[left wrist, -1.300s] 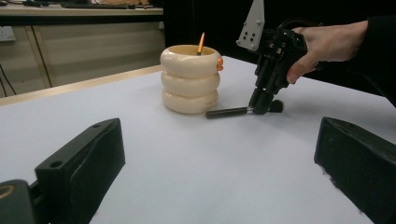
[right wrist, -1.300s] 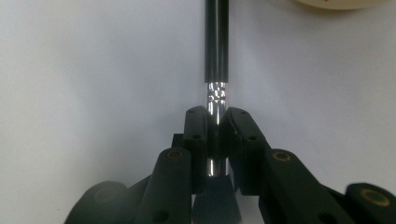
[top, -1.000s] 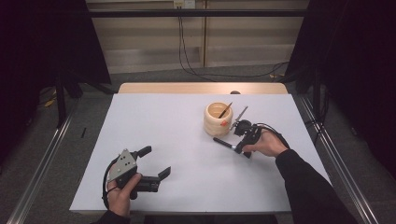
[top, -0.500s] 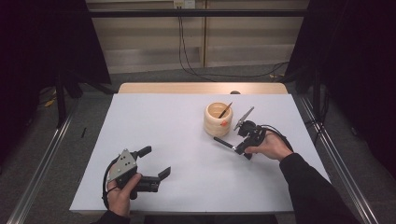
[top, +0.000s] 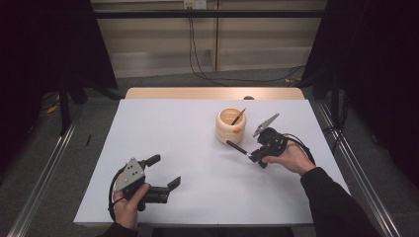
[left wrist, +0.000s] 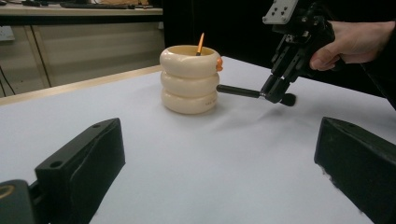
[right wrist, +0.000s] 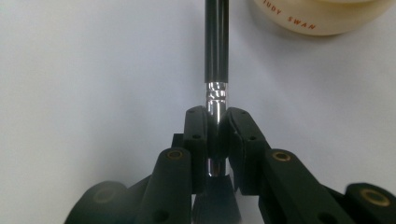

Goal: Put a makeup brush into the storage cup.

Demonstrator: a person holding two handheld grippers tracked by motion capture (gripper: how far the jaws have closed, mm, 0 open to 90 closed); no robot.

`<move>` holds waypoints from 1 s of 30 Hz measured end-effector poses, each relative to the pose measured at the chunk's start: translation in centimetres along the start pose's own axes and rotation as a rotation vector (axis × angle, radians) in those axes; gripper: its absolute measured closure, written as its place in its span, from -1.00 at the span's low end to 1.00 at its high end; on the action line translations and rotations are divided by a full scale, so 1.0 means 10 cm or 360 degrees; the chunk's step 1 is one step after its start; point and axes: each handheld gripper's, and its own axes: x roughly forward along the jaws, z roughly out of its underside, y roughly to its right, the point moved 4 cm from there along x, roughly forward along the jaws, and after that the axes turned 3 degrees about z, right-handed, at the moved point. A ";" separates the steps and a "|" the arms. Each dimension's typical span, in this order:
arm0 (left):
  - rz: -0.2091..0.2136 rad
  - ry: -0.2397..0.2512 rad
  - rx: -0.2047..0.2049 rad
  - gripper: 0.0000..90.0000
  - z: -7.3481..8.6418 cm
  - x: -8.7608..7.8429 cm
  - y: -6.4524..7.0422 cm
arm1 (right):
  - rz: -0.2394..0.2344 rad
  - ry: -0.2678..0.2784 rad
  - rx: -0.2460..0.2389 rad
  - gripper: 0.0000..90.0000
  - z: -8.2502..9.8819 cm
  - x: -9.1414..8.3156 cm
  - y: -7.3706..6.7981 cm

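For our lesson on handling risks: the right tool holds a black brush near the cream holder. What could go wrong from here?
1. The right tool pinches the black-handled brush with a silver ferrule at the smooth metal ferrule, so the long handle might swivel or slip.
2. The handle tip sits close to the cream ribbed ceramic holder; a swing could knock it.
3. A slanted orange-tipped stick already stands in the holder and could block insertion.

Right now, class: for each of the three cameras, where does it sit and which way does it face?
High view: above the person's side, facing forward and down on the white table; both forearms enter below.
Left gripper view: rides the left gripper, looking level between open jaws at the cream holder.
Right gripper view: rides the right gripper, looking along jaws shut on the black brush.
Shared: all three show holder and brush.
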 end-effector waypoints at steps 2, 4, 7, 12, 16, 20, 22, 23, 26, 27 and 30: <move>-0.0001 -0.0006 0.0005 -0.96 0.00 0.00 0.00 | -0.0003 0.0046 0.0021 0.74 0.01 -0.01 -0.01; 0.0011 0.0000 0.0004 -0.96 0.00 0.00 0.00 | 0.0001 0.0082 0.0005 0.74 0.01 -0.03 -0.02; 0.0002 0.0003 -0.0002 -0.96 0.00 0.00 0.00 | 0.0007 0.0131 -0.0027 0.74 0.01 -0.07 -0.04; 0.0000 -0.0002 0.0001 -0.96 0.00 0.00 0.00 | 0.0005 0.0232 -0.0011 0.74 0.02 -0.14 -0.05; 0.0000 0.0000 0.0000 -0.96 0.00 0.00 0.00 | -0.0007 0.0321 -0.0004 0.74 0.02 -0.17 -0.04; 0.0012 -0.0003 0.0007 -0.96 0.00 0.00 0.00 | 0.0003 0.0408 0.0000 0.74 0.02 -0.19 -0.05; 0.0001 -0.0004 0.0001 -0.96 0.00 0.00 0.00 | 0.0003 0.0437 0.0012 0.74 0.03 -0.19 -0.04; 0.0003 -0.0008 0.0006 -0.96 0.00 0.00 0.00 | 0.0009 0.0467 0.0019 0.74 0.04 -0.20 -0.03; 0.0009 0.0000 -0.0003 -0.96 0.00 0.00 0.00 | 0.0007 0.0519 0.0029 0.74 0.05 -0.22 -0.02; 0.0012 -0.0003 0.0003 -0.96 0.00 0.00 0.00 | 0.0000 0.0533 0.0034 0.74 0.05 -0.23 -0.02; 0.0011 -0.0006 0.0004 -0.96 0.00 0.00 0.00 | -0.0001 0.0602 0.0047 0.74 0.05 -0.25 -0.02</move>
